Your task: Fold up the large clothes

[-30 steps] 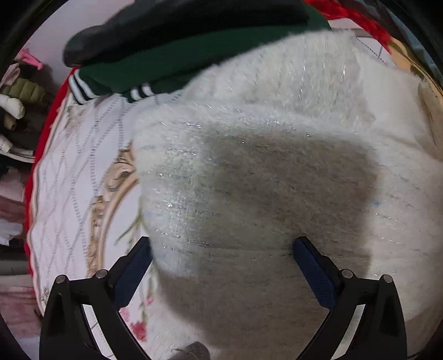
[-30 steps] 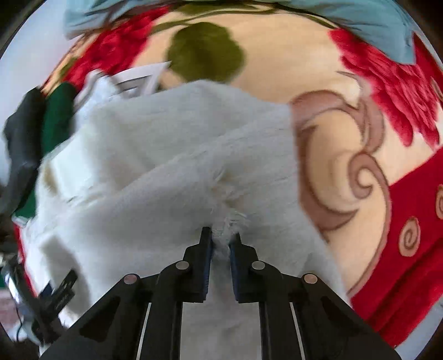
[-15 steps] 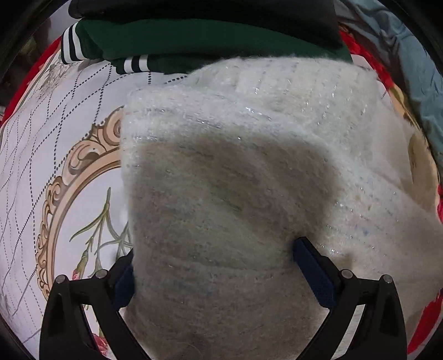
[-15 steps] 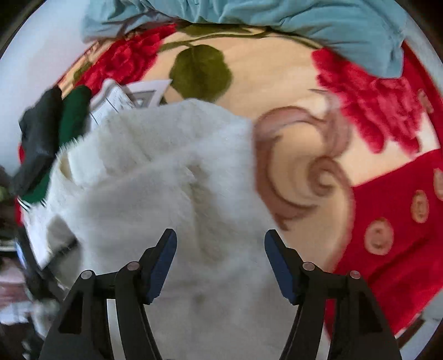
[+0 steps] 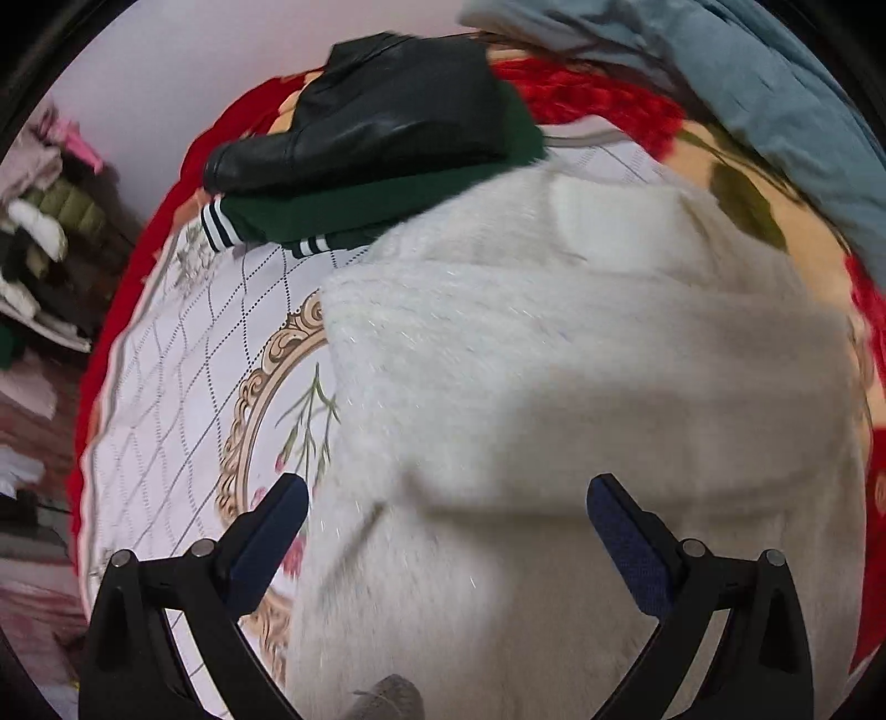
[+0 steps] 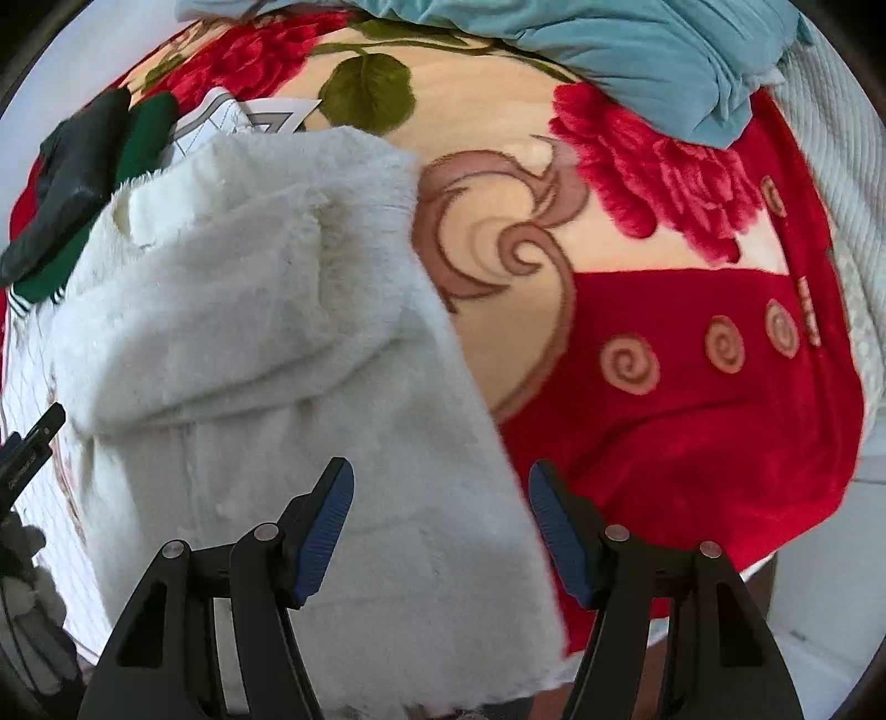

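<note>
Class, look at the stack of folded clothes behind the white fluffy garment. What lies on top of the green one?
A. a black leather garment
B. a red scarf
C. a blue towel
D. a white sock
A: a black leather garment rests on the green garment with striped cuffs.

A bed carries everything, spread with a red floral blanket (image 6: 681, 421) patterned with roses, green leaves and tan swirls. On the blanket lies a white quilted cloth (image 5: 183, 399) with a gold oval frame print. A fluffy white sweater (image 5: 554, 421) lies folded, partly on the cloth and partly on the blanket. Beyond the sweater, a folded green garment (image 5: 376, 205) with striped cuffs rests on the cloth, touching the sweater's far edge. A crumpled blue fabric (image 6: 609, 50) lies on the blanket at its far side, apart from the sweater.
</note>
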The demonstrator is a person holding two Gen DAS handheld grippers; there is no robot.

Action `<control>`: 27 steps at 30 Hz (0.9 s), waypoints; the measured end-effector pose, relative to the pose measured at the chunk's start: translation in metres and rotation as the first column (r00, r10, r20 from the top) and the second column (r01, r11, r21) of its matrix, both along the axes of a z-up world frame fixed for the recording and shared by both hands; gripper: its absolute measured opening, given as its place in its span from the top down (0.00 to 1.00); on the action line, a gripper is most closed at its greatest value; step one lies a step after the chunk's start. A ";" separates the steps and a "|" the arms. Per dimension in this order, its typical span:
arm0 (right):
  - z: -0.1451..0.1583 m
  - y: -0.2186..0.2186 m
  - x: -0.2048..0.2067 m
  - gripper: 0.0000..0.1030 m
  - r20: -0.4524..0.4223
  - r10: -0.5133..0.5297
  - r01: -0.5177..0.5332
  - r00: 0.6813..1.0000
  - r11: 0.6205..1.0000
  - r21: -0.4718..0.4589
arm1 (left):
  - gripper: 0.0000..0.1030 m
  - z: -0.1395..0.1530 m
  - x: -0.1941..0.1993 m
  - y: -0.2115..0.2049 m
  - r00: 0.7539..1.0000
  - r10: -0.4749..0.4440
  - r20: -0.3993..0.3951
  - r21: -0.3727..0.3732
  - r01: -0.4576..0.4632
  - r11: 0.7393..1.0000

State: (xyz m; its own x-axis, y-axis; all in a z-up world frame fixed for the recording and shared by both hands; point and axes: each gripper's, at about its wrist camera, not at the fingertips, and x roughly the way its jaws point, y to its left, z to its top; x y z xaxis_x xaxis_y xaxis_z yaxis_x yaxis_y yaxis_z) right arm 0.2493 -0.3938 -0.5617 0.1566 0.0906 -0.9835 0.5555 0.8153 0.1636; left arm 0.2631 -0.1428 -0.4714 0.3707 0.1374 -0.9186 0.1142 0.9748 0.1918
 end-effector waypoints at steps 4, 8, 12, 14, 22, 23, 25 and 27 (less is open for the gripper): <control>-0.003 -0.025 -0.014 0.34 0.029 0.033 -0.035 0.999 0.998 0.051 | 0.00 -0.001 -0.025 -0.039 0.999 0.016 -0.028 0.086 -0.013 0.996; -0.021 -0.065 -0.033 0.34 0.054 0.084 -0.090 0.995 0.989 0.119 | 0.00 -0.005 -0.069 -0.098 0.999 0.043 -0.030 0.254 -0.034 0.967; -0.042 -0.105 -0.067 0.34 0.000 0.150 -0.149 0.989 0.978 0.150 | 0.00 -0.009 -0.110 -0.174 0.995 0.053 -0.089 0.354 -0.018 0.935; -0.050 -0.127 -0.086 0.34 -0.032 0.165 -0.160 0.986 0.979 0.130 | 0.00 -0.012 -0.131 -0.218 0.993 0.031 -0.112 0.385 0.015 0.923; -0.100 -0.213 -0.150 0.34 -0.192 0.072 -0.053 0.979 0.993 0.101 | 0.00 -0.050 -0.189 -0.346 0.978 -0.117 -0.174 0.460 0.185 0.868; -0.105 -0.220 -0.154 0.34 -0.208 0.060 -0.041 0.976 0.995 0.093 | 0.00 -0.057 -0.192 -0.354 0.976 -0.123 -0.182 0.477 0.197 0.857; -0.112 -0.230 -0.157 0.34 -0.219 0.045 -0.023 0.975 0.995 0.101 | 0.00 -0.077 -0.202 -0.369 0.971 -0.135 -0.196 0.518 0.219 0.827; -0.119 -0.236 -0.157 0.34 -0.224 0.040 -0.016 0.974 0.994 0.109 | 0.00 -0.099 -0.205 -0.378 0.967 -0.140 -0.212 0.556 0.237 0.797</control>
State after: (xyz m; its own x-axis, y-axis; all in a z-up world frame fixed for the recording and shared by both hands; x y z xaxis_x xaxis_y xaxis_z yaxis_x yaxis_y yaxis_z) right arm 0.0918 -0.6297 -0.6803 -0.0724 0.1973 -0.9777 0.5651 0.8158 0.1228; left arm 0.0580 -0.5208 -0.5702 0.3071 0.5974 -0.7408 0.3589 0.6482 0.6716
